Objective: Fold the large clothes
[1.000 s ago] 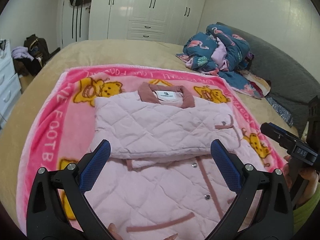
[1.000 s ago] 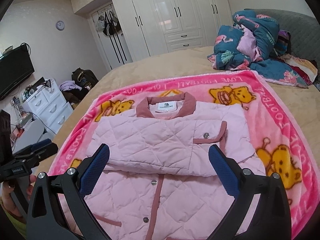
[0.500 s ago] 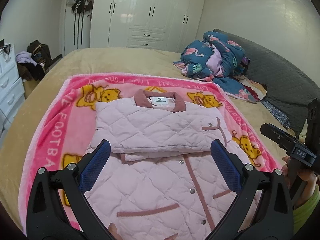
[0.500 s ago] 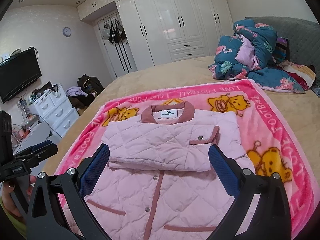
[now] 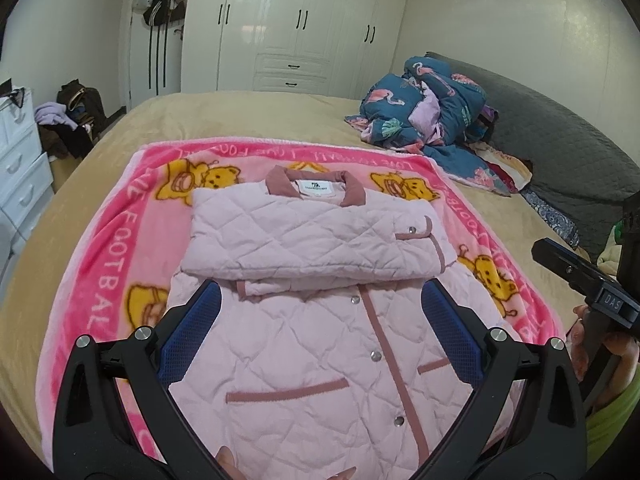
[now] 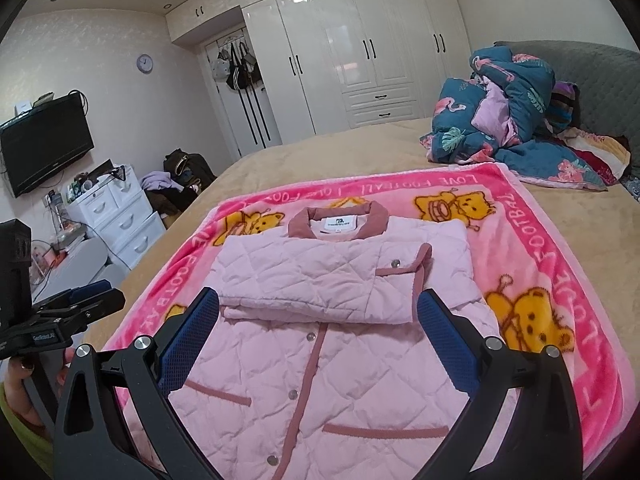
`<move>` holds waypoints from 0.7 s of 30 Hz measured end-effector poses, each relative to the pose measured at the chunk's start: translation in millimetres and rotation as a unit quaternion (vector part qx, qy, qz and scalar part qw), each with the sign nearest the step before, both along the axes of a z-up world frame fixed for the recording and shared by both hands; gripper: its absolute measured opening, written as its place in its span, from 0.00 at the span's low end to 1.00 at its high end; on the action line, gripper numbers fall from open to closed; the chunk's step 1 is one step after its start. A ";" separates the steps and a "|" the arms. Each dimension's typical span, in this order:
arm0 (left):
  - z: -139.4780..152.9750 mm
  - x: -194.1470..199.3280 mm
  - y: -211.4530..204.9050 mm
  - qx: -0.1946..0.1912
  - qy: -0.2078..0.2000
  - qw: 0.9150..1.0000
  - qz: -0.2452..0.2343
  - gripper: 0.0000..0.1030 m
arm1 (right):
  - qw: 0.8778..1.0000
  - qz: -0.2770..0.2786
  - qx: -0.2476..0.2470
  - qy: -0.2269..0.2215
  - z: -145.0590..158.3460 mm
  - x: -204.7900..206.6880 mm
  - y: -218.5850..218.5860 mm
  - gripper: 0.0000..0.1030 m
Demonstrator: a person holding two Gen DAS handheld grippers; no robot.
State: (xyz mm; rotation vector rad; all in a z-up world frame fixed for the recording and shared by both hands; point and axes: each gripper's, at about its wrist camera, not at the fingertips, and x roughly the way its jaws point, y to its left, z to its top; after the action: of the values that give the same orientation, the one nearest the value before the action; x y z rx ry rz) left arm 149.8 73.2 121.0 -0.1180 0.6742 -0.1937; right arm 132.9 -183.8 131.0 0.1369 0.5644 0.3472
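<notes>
A pale pink quilted jacket [image 5: 320, 336] [image 6: 316, 364] with dusty-rose trim lies front-up on a pink teddy-bear blanket [image 5: 100, 280] [image 6: 560, 272]. Its sleeves are folded across the chest in a flat band [image 5: 304, 244] [image 6: 320, 280] just below the collar. My left gripper [image 5: 320, 328] hovers open above the jacket's lower half, nothing between its blue pads [image 5: 192, 332]. My right gripper [image 6: 318, 332] is likewise open over the lower half. Each gripper shows at the edge of the other's view, the right one [image 5: 580, 284] and the left one [image 6: 68, 316], held in a person's hands.
The blanket lies on a tan bed [image 5: 248, 120]. A heap of dark floral bedding [image 5: 432, 120] [image 6: 516, 120] sits at the far right by a grey headboard [image 5: 560, 152]. White drawers [image 6: 116, 216], a TV [image 6: 44, 140] and wardrobes [image 6: 360, 60] stand beyond the bed.
Both grippers have pulled back and up from the jacket, so more of its lower half and hem now shows. The jacket itself has not moved.
</notes>
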 end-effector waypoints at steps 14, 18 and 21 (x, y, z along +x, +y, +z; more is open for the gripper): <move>-23.6 -20.3 -5.9 0.007 0.009 1.000 0.005 0.91 | 1.000 -0.002 -0.009 0.008 -21.5 -20.1 -18.4 0.96; -33.3 -24.2 -4.9 0.011 0.019 1.000 0.012 0.91 | 1.000 -0.003 -0.015 0.011 -28.9 -25.6 -25.8 0.96; -42.4 -27.5 -2.6 0.017 0.029 0.999 0.020 0.91 | 1.000 -0.004 -0.019 0.016 -36.0 -28.6 -32.6 0.96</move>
State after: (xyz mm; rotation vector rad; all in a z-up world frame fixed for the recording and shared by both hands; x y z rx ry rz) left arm 122.4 70.6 78.6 -0.1043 0.7328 -0.1415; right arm 104.3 -216.4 95.0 0.1072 0.6013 0.3264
